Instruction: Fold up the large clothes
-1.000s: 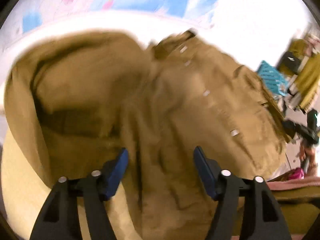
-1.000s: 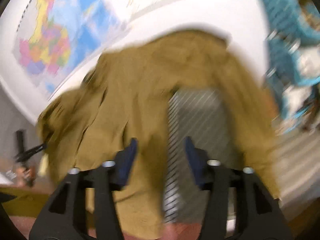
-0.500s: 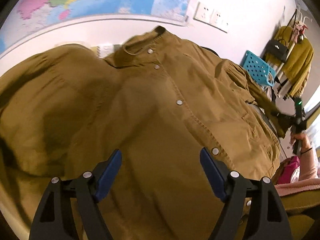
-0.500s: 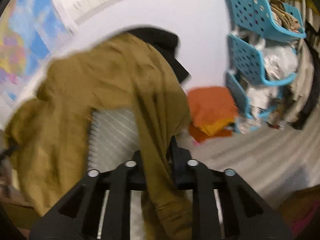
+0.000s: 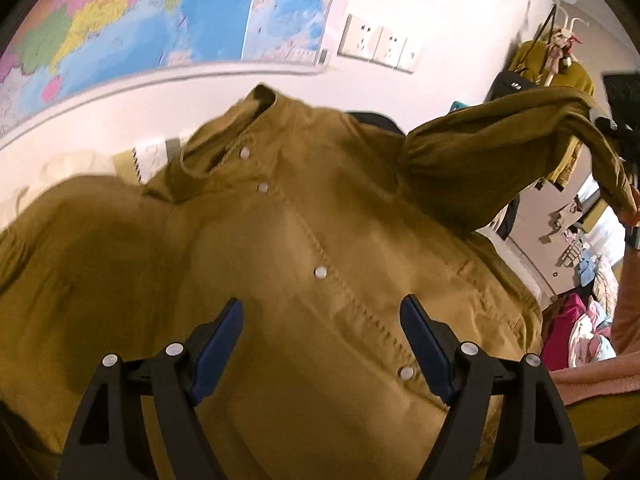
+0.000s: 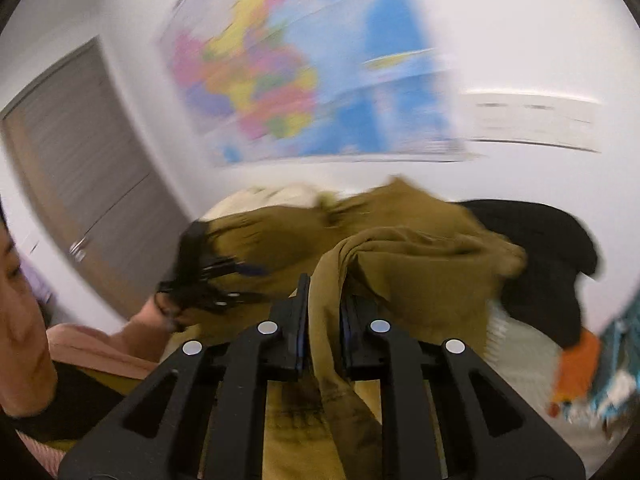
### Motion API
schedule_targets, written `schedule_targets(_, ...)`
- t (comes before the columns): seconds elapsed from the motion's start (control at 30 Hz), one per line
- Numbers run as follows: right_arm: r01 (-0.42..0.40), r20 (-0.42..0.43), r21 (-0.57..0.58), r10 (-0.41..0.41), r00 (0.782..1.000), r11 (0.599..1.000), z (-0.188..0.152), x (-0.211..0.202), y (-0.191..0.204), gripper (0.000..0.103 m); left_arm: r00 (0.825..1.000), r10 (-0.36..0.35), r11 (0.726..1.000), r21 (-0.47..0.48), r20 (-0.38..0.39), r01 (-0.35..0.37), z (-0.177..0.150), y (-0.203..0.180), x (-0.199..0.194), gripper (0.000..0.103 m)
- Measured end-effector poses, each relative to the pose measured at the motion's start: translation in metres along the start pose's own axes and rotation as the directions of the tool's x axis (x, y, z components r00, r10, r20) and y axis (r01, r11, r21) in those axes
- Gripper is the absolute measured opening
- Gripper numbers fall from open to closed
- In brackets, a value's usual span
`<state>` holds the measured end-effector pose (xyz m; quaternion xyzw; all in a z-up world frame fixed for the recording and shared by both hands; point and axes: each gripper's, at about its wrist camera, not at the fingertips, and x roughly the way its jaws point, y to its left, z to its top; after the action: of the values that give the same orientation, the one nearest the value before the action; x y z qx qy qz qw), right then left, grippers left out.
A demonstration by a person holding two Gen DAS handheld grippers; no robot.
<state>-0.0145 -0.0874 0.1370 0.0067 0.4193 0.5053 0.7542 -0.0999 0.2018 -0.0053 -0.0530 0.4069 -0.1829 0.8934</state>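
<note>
**Ana:** Since a second ago, the right gripper (image 6: 323, 322) has been closing, and now it is clenching a bunched strip of the mustard shirt (image 5: 304, 280): the sleeve (image 5: 500, 136), by the look of it, which is now being carried up off the pile. In the left wrist view that sleeve is arching high at the right, with the cuff end drooping past the grip.

**Ben:** And the left gripper (image 5: 322, 344)?

**Ana:** Its jaws have been opening a little further and are standing wide, released, with nothing between them. It is hovering over the buttoned front, with the placket (image 5: 320, 272) running between the pads.

**Ben:** Where is the shirt lying?

**Ana:** It is lying front up with the collar (image 5: 260, 112) toward the wall with the map (image 5: 160, 20), and its body is covering nearly all of what carries it, so I cannot tell which edge is which. A black garment (image 6: 552, 248) is showing just behind it.

**Ben:** So how should the sleeve fold go?

**Ana:** I am judging that the sleeve wants bringing across the chest and laying flat, not dropped in a heap. The free left gripper should be pinning the shoulder seam so the body is not dragging along. The held strip is twisted; untwisting it first would be keeping the cuff from landing rumpled.
</note>
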Motion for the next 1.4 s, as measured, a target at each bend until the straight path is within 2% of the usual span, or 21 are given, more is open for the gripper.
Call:
schedule_targets(0.1,-0.096,-0.124,-0.008,0.095,0.988,0.995,0.015,0.077,0.022,0.018,1.000,-0.017,1.000,-0.017,0.022,0.018,0.004,0.011,-0.006,0.079)
schedule_targets(0.23,-0.144,-0.272,0.059,0.154,0.950,0.988,0.006,0.174,0.019,0.026,1.000,-0.017,0.998,-0.055,0.024,0.018,-0.001,0.031,-0.010,0.079)
schedule_targets(0.37,-0.086,-0.408,0.105,0.122,0.905,0.991,-0.019,0.229,0.005,0.050,0.999,-0.040,0.994,-0.103,-0.004,0.039,-0.014,0.051,-0.008,0.079)
schedule_targets(0.47,-0.052,-0.388,0.134,0.100,0.916,0.990,-0.025,0.223,-0.009,0.057,0.997,-0.065,0.993,-0.098,-0.035,0.061,-0.022,0.053,0.000,0.079)
schedule_targets(0.57,-0.020,-0.308,0.151,0.066,0.949,0.988,-0.023,0.188,-0.020,0.062,0.992,-0.107,0.993,-0.054,-0.070,0.103,-0.027,0.041,0.013,0.084)
schedule_targets(0.63,0.052,-0.247,0.143,-0.016,0.969,0.988,-0.020,0.167,-0.031,0.068,0.988,-0.121,0.993,-0.018,-0.094,0.120,-0.029,0.031,0.023,0.088)
schedule_targets(0.67,0.125,-0.216,0.129,-0.096,0.972,0.984,-0.021,0.154,-0.039,0.070,0.987,-0.110,0.994,0.012,-0.116,0.113,-0.029,0.023,0.033,0.088)
schedule_targets(0.73,0.262,-0.188,0.110,-0.239,0.953,0.959,-0.029,0.140,-0.056,0.076,0.983,-0.088,0.995,0.036,-0.162,0.095,-0.030,0.019,0.050,0.087)
schedule_targets(0.8,0.337,-0.201,0.131,-0.308,0.930,0.932,-0.042,0.138,-0.078,0.076,0.975,-0.041,0.998,0.041,-0.220,0.051,-0.032,0.022,0.070,0.064)
schedule_targets(0.83,0.362,-0.208,0.161,-0.327,0.922,0.918,-0.051,0.139,-0.091,0.076,0.969,-0.056,0.998,0.024,-0.239,0.063,-0.031,0.025,0.075,0.043)
schedule_targets(0.87,0.376,-0.217,0.183,-0.335,0.917,0.908,-0.056,0.140,-0.102,0.076,0.964,-0.119,0.993,-0.017,-0.236,0.118,-0.028,0.032,0.075,0.024)
schedule_targets(0.9,0.394,-0.230,0.197,-0.348,0.909,0.898,-0.062,0.141,-0.114,0.076,0.969,-0.123,0.992,-0.026,-0.215,0.120,-0.023,0.035,0.071,0.014)
schedule_targets(0.97,0.420,-0.245,0.234,-0.365,0.898,0.877,-0.074,0.143,-0.137,0.076,0.983,-0.093,0.994,-0.063,-0.159,0.084,-0.010,0.050,0.053,0.009)
schedule_targets(1.03,0.415,-0.251,0.281,-0.352,0.902,0.865,-0.081,0.144,-0.155,0.076,0.989,-0.119,0.976,-0.194,-0.093,0.099,0.005,0.083,0.029,0.008)
schedule_targets(1.1,0.404,-0.257,0.309,-0.333,0.907,0.861,-0.083,0.144,-0.171,0.076,0.997,-0.046,0.968,-0.249,-0.060,0.030,0.012,0.106,0.015,0.006)
schedule_targets(1.13,0.382,-0.265,0.326,-0.305,0.915,0.865,-0.089,0.144,-0.175,0.074,0.998,0.002,0.965,-0.263,-0.065,-0.019,0.013,0.114,0.013,0.006)
schedule_targets(1.2,0.350,-0.278,0.340,-0.262,0.924,0.873,-0.095,0.148,-0.185,0.050,0.993,0.062,0.955,-0.284,-0.104,-0.090,0.014,0.123,0.018,0.008)
schedule_targets(1.23,0.351,-0.289,0.330,-0.260,0.921,0.876,-0.098,0.150,-0.184,0.031,0.990,0.069,0.953,-0.284,-0.121,-0.101,0.014,0.125,0.023,0.015)
schedule_targets(1.27,0.346,-0.288,0.312,-0.258,0.922,0.885,-0.099,0.151,-0.183,0.000,0.989,0.061,0.956,-0.279,-0.132,-0.096,0.014,0.124,0.027,0.023)
schedule_targets(1.33,0.322,-0.276,0.321,-0.237,0.931,0.891,-0.100,0.147,-0.184,0.001,0.987,0.056,0.955,-0.281,-0.153,-0.098,0.013,0.122,0.036,0.038)
schedule_targets(1.4,0.354,-0.273,0.302,-0.275,0.922,0.885,-0.102,0.139,-0.184,0.001,0.984,0.070,0.958,-0.265,-0.167,-0.113,0.012,0.119,0.046,0.040)
